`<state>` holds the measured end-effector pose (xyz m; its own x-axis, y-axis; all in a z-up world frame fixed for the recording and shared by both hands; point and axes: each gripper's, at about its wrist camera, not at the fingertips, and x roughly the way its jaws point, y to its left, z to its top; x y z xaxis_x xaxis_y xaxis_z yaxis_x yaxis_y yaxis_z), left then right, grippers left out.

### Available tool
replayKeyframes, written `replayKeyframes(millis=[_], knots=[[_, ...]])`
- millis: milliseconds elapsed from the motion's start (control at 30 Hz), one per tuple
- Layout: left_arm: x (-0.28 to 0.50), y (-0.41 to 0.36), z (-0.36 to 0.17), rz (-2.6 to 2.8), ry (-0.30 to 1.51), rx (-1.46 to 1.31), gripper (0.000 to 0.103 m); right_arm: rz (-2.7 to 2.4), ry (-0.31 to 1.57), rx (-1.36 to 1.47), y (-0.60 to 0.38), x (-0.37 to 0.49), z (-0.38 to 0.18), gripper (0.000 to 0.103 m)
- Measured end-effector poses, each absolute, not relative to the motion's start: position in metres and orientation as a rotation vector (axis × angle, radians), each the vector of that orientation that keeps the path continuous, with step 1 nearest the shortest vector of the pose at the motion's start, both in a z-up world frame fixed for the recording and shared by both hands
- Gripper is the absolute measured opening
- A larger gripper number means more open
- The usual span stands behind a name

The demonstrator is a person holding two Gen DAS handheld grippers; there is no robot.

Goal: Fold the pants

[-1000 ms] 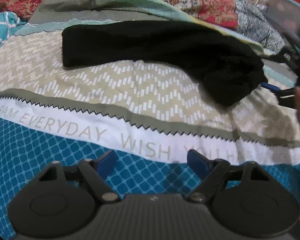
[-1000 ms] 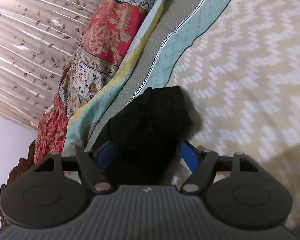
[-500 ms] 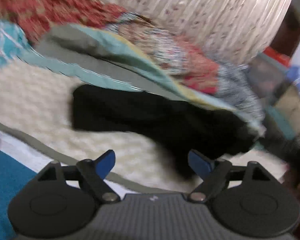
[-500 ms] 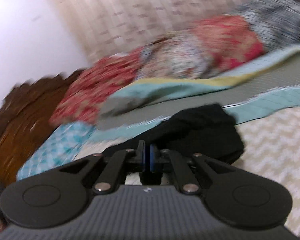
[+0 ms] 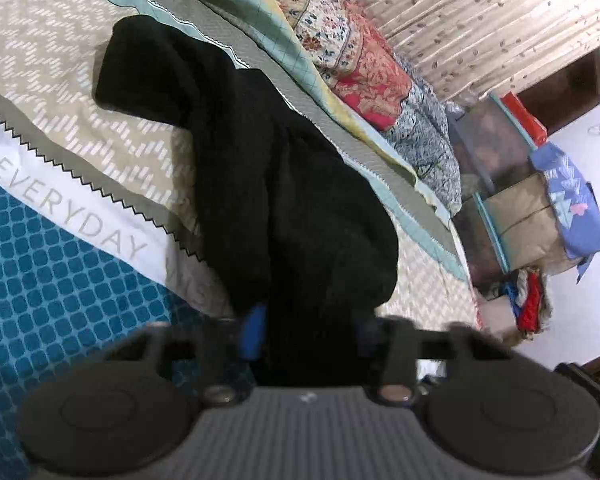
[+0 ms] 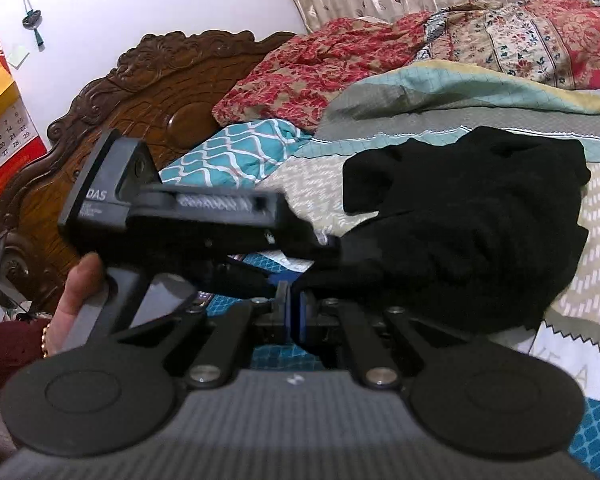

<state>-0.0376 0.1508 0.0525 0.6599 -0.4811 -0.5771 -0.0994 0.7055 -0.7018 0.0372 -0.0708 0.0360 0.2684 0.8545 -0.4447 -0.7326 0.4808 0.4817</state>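
Observation:
The black pants [image 5: 260,168] lie bunched on the patterned bedspread [image 5: 60,240]. In the left wrist view my left gripper [image 5: 306,328] has its fingers either side of the near end of the pants, closing on the fabric; the blue left pad [image 5: 254,330] shows, the right one is mostly hidden. In the right wrist view the pants [image 6: 480,216] lie ahead to the right. My right gripper [image 6: 294,312] is shut with its pads together on an edge of black fabric. The left gripper's body [image 6: 172,216] crosses that view, held by a hand [image 6: 80,292].
A carved wooden headboard [image 6: 140,92] stands behind the pillows. A red floral quilt [image 6: 300,76] and a teal pillow [image 6: 236,152] lie at the head of the bed. Boxes and clutter [image 5: 520,208] stand past the bed's far side by a curtain [image 5: 480,12].
My left gripper has moved onto the near end of the pants and narrowed around it. My right gripper closed on the pants about half a second ago and has swung round towards the headboard.

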Motion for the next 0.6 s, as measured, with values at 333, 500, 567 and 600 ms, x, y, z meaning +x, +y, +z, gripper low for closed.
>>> replayKeyframes(millis=[333, 500, 567, 600], knots=[[-0.066, 0.240, 0.084, 0.208, 0.653, -0.689, 0.016, 0.905, 0.693, 0.275, -0.116, 0.077, 0.031, 0.013], [-0.061, 0.268, 0.109, 0.416, 0.600, -0.596, 0.023, 0.728, 0.688, 0.291, -0.138, 0.130, 0.020, 0.017], [-0.053, 0.259, 0.107, 0.372, 0.629, -0.585, 0.033, 0.672, 0.703, 0.291, -0.139, 0.152, 0.008, 0.027], [-0.052, 0.252, 0.106, 0.346, 0.632, -0.573, 0.037, 0.652, 0.716, 0.304, -0.138, 0.164, 0.002, 0.032]])
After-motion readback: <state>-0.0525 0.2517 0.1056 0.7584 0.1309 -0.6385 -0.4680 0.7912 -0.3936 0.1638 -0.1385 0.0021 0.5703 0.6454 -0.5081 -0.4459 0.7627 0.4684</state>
